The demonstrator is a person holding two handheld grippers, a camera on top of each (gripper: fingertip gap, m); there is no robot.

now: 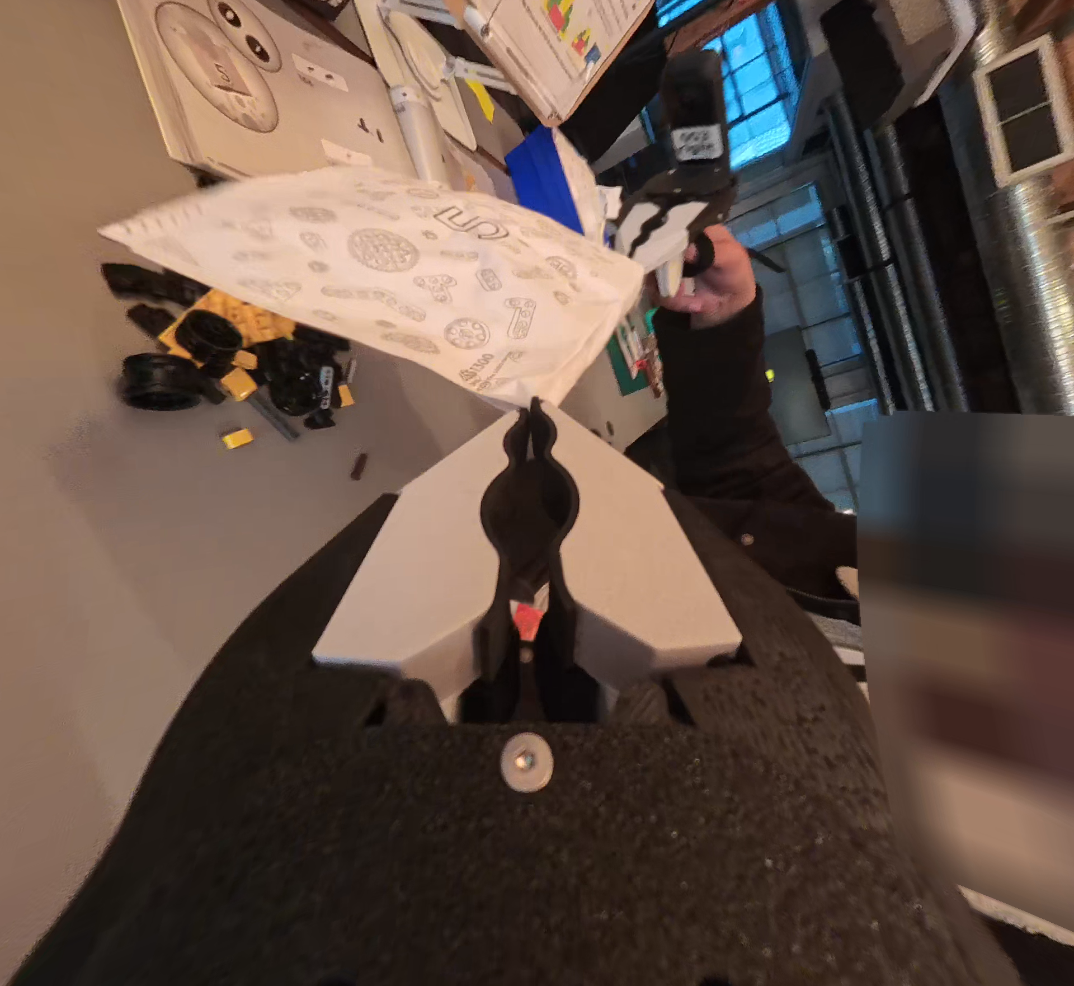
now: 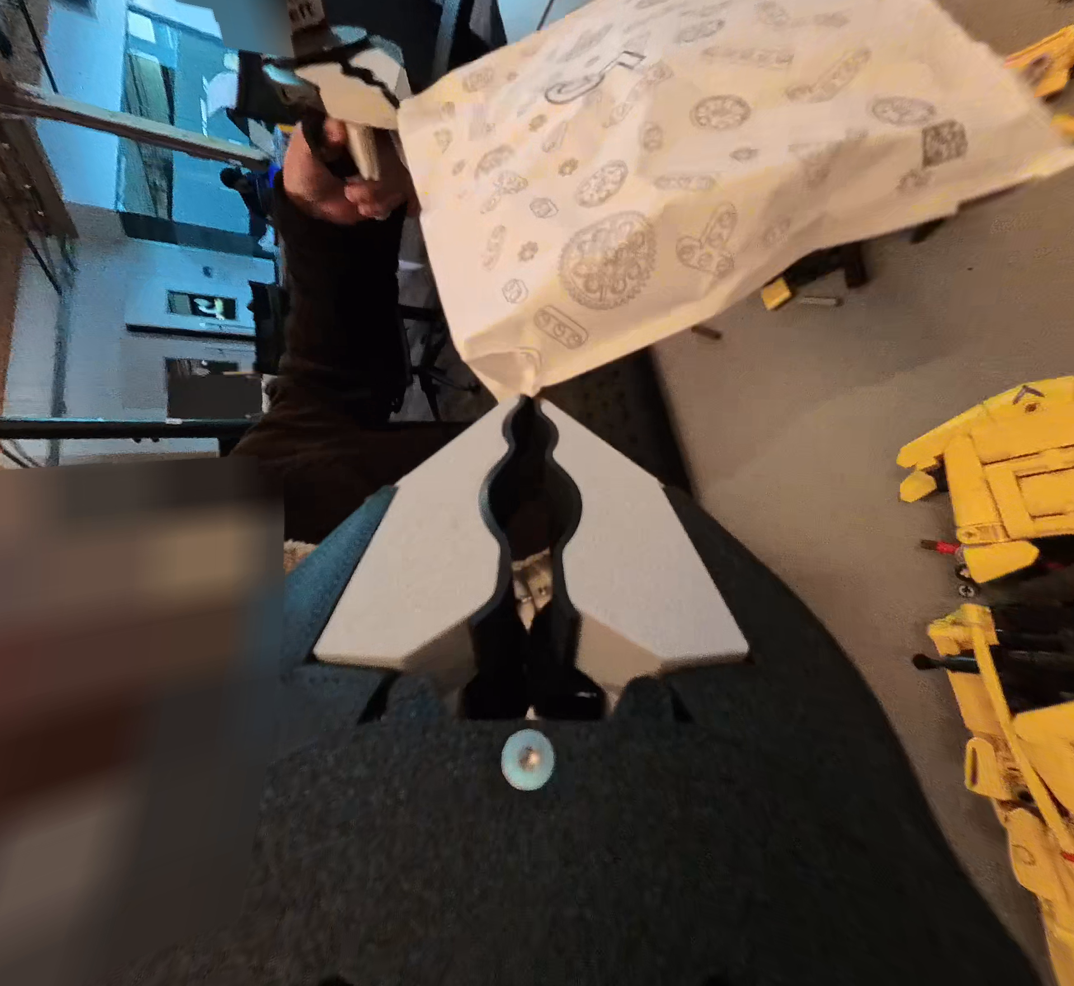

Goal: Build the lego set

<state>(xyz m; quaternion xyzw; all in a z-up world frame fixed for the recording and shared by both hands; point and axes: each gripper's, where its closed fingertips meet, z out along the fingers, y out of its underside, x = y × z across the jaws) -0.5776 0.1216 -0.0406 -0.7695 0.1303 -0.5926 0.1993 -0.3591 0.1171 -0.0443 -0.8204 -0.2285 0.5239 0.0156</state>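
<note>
Both grippers have the paper bag (image 1: 372,283) up off the table (image 1: 145,551), one at each corner: the left gripper (image 1: 533,407) has its fingers pressed together on one corner, and the right gripper (image 2: 526,400) is pinching the other corner the same way. The bag hangs between them, tipped over a pile of loose pieces (image 1: 226,359), black tyres and yellow bricks lying on the table under its far end. Whether anything is left inside the bag, I can't tell. Over on the right wrist view there's a yellow model (image 2: 999,609), a fair chunk of it built already and sitting on the table well apart from the bag. So the read: the build is partway, this bag looks freshly emptied or emptying, and those loose pieces have yet to go on. Plenty of assembly left, by the look of it.
</note>
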